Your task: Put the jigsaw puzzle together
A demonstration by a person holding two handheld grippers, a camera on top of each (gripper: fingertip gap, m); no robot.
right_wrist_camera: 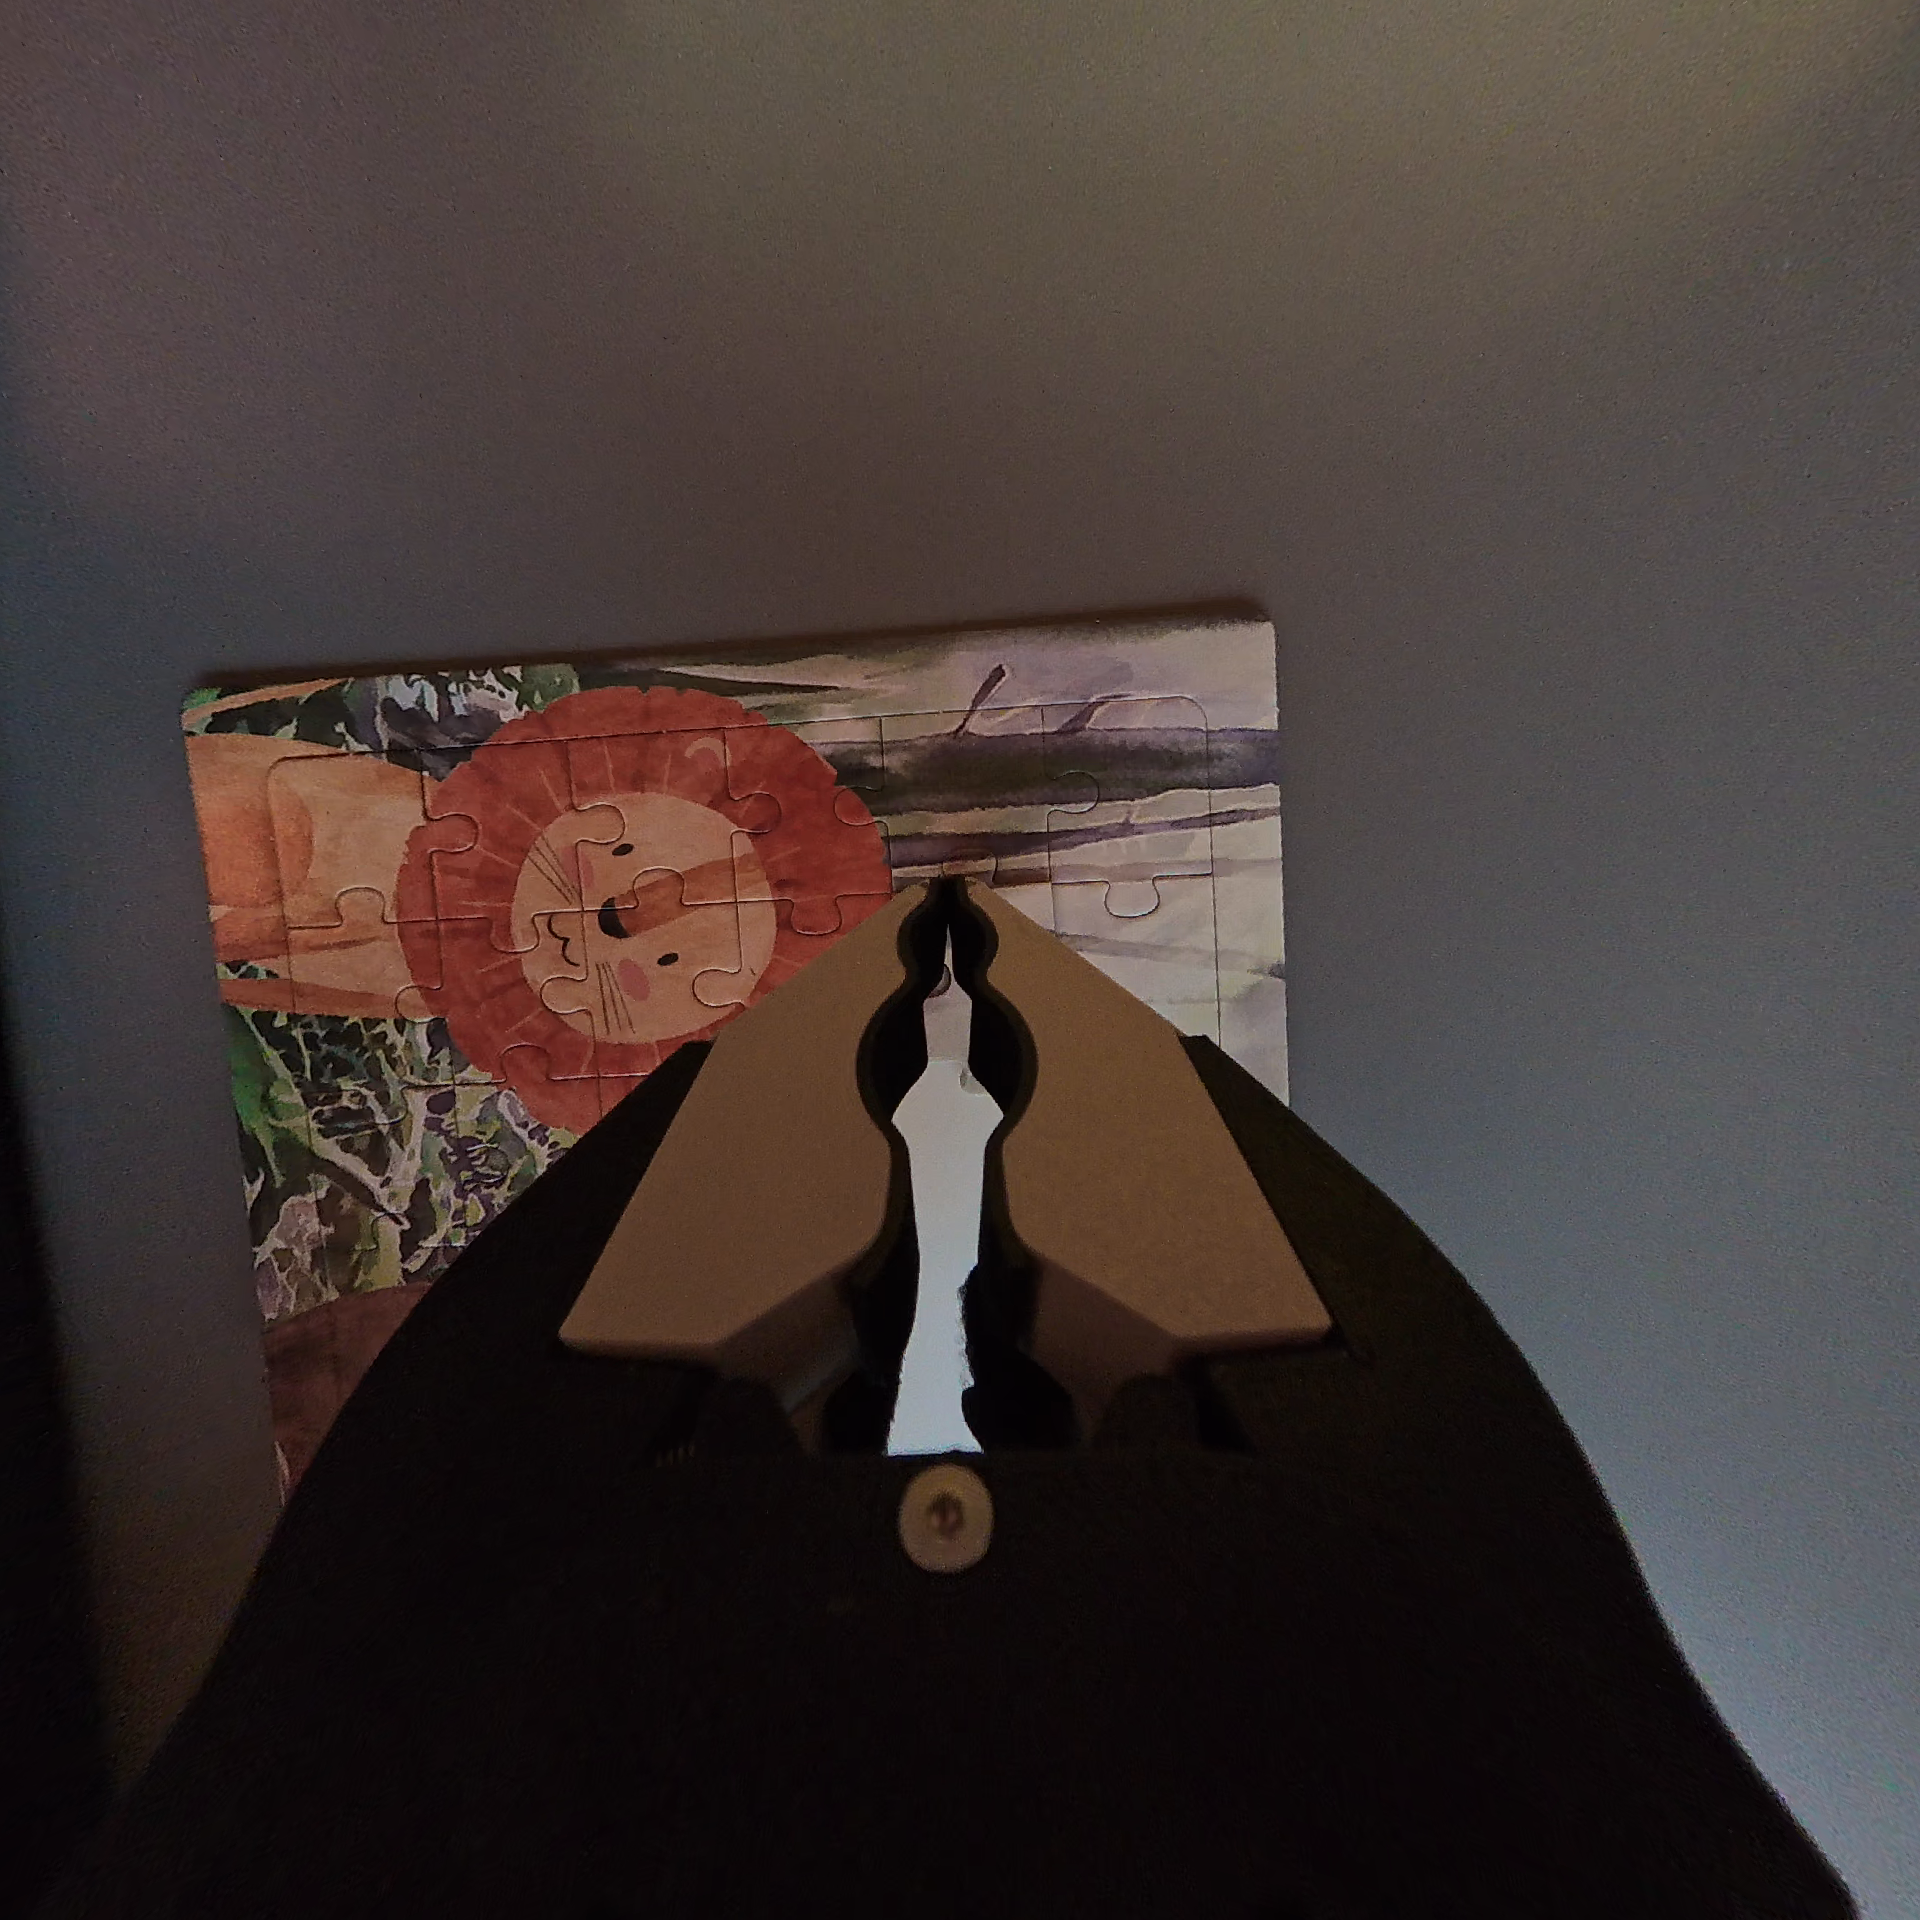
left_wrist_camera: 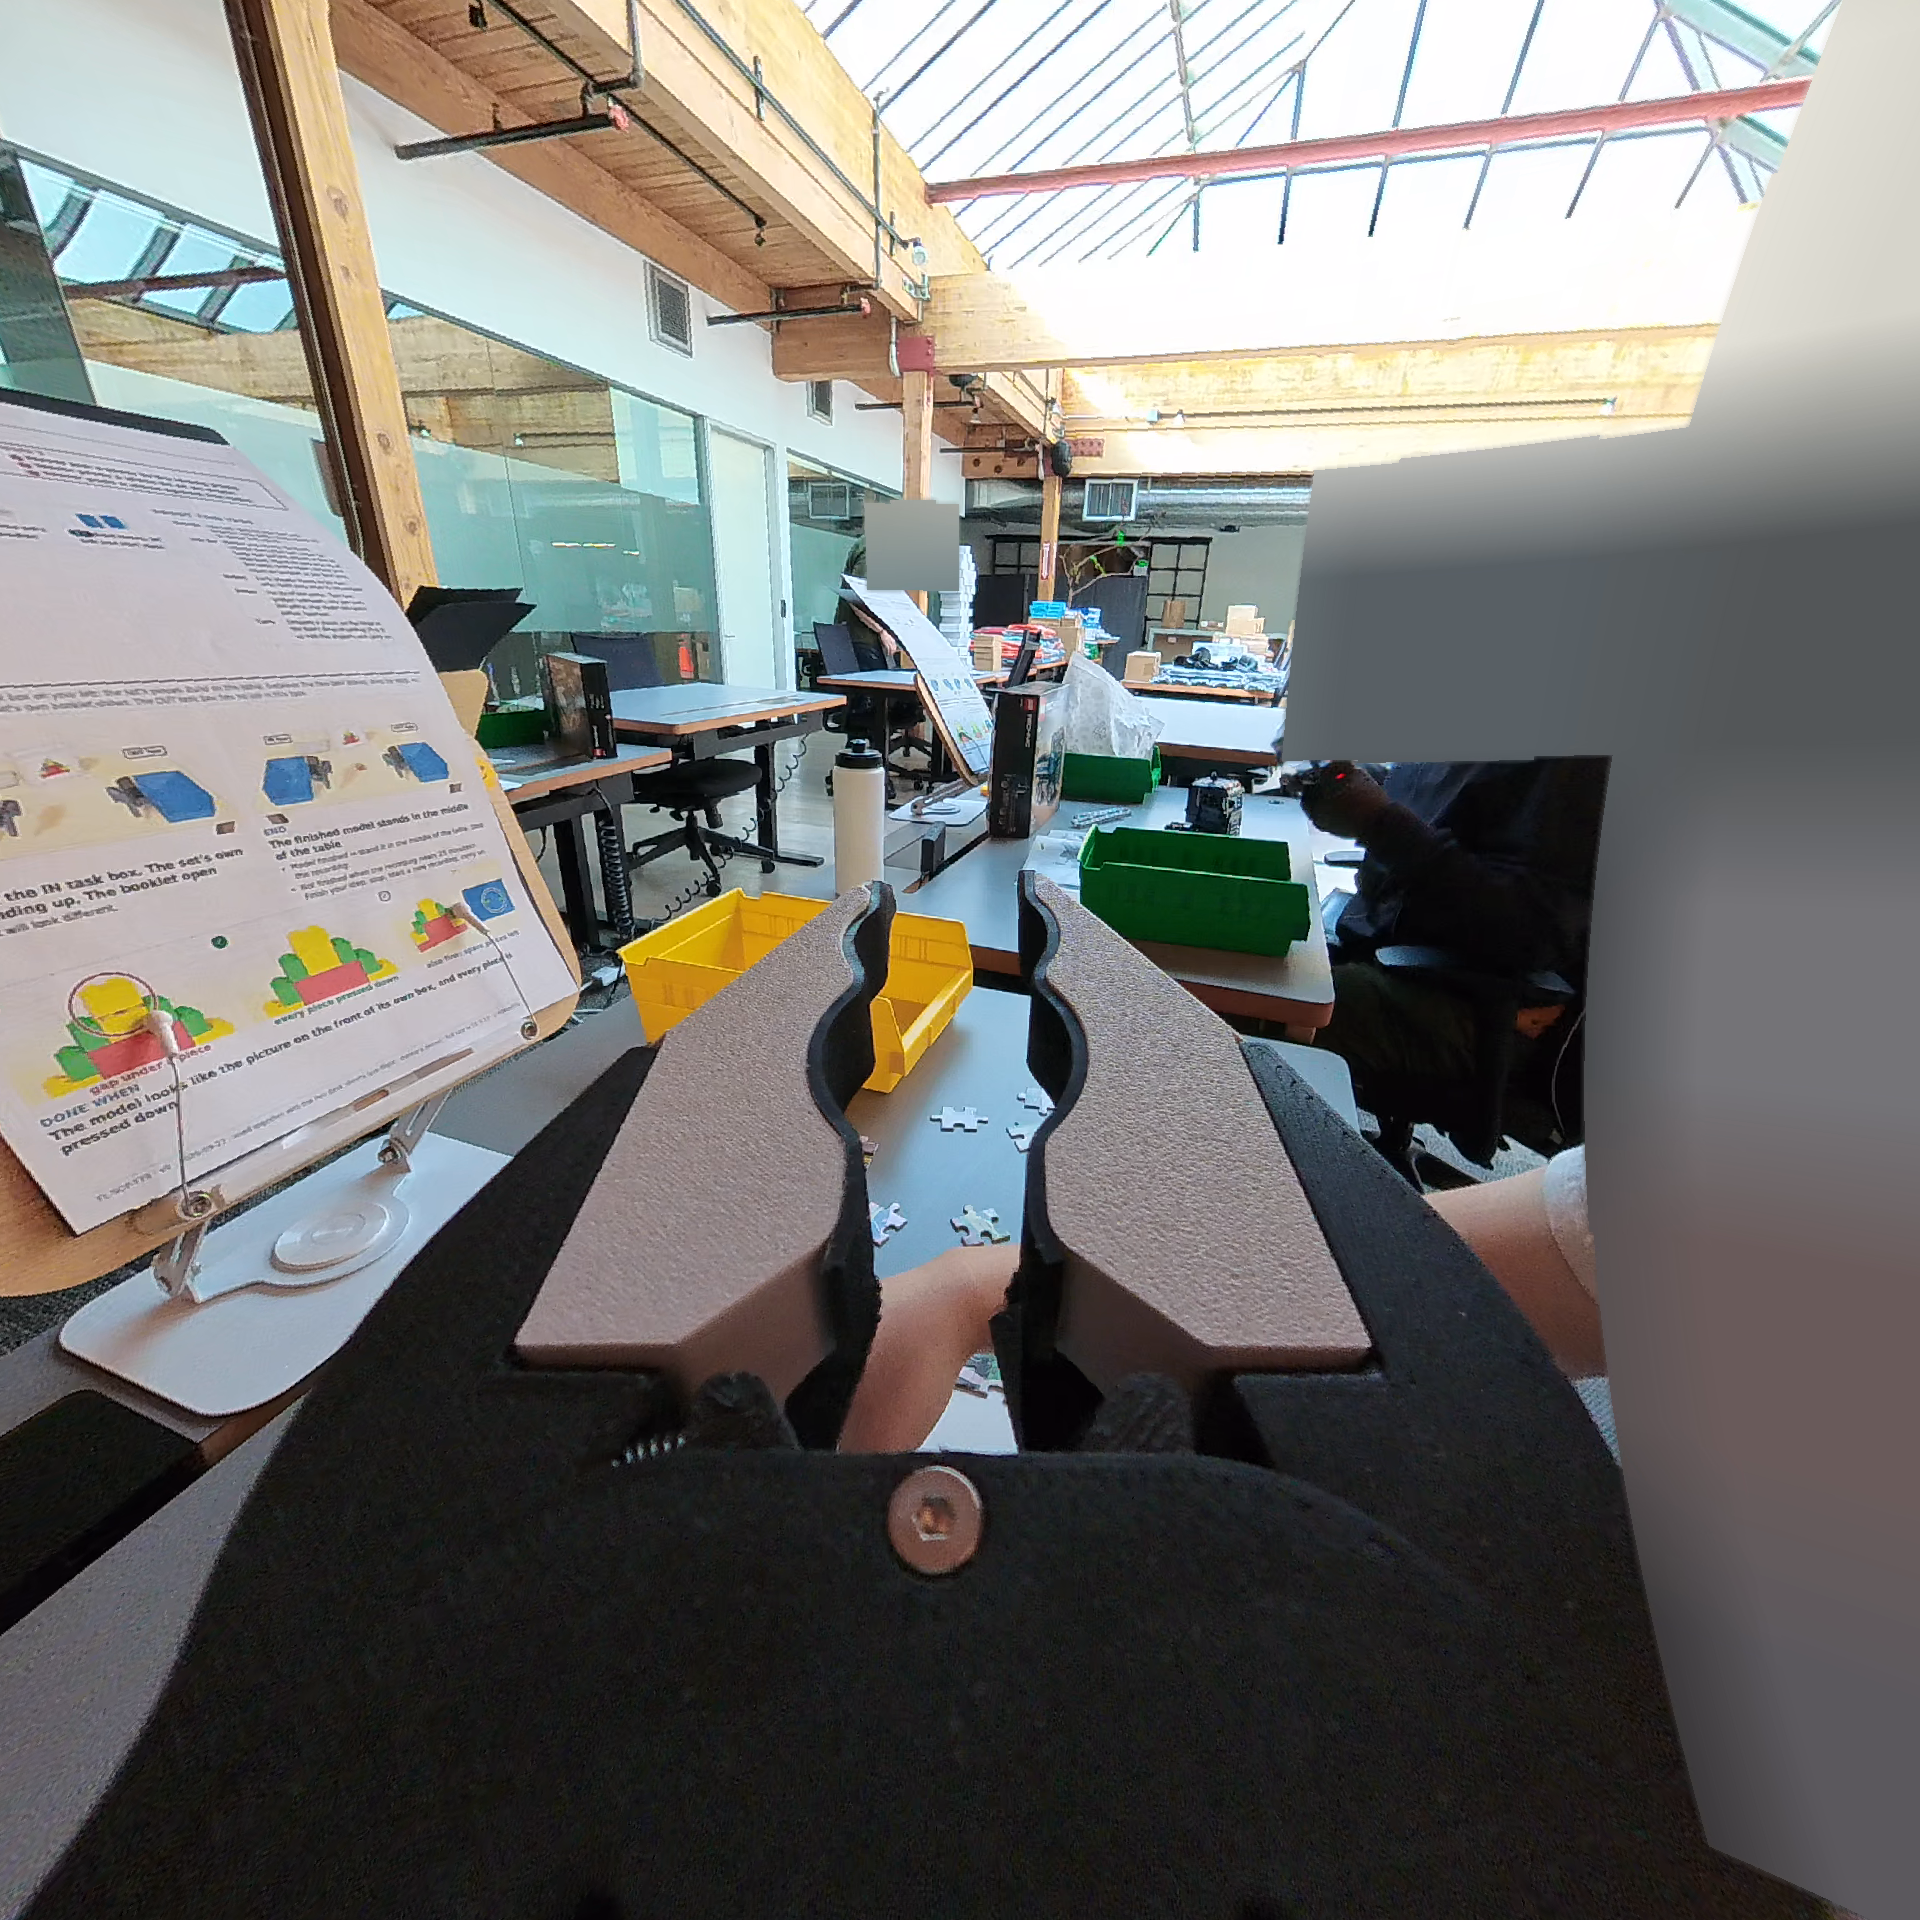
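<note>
Meanwhile, at the desk: two hand-held grippers work over a lion jigsaw on a grey table [right_wrist_camera: 1558, 520].
Right gripper [right_wrist_camera: 949, 885]: its tan fingers meet at the tips, pressed together right over the puzzle's surface; whether a piece is pinched between them cannot be told.
Jigsaw puzzle [right_wrist_camera: 665, 894]: lies flat on the table inside its cardboard frame, the lion's face and orange mane fitted together in the left half, pale streaked pieces in the upper right.
Gap in the puzzle: a bare white patch shows between the right gripper's fingers, in the lower right part of the frame.
Left gripper [left_wrist_camera: 954, 904]: held up off the table, fingers apart with a clear gap between them, nothing in it.
Loose pieces [left_wrist_camera: 958, 1118]: several small pieces lie scattered on the table beyond the left gripper, well apart from one another.
Yellow bin [left_wrist_camera: 727, 956]: stands at the far edge of the table, behind the loose pieces.
Instruction sheet [left_wrist_camera: 229, 831]: clipped to a tilted stand at the table's left edge.
Forearm [left_wrist_camera: 1496, 1268]: a person's bare arm reaches in from the right, beneath the left gripper.
Green bins [left_wrist_camera: 1195, 894]: sit on the neighbouring desk beyond.
</note>
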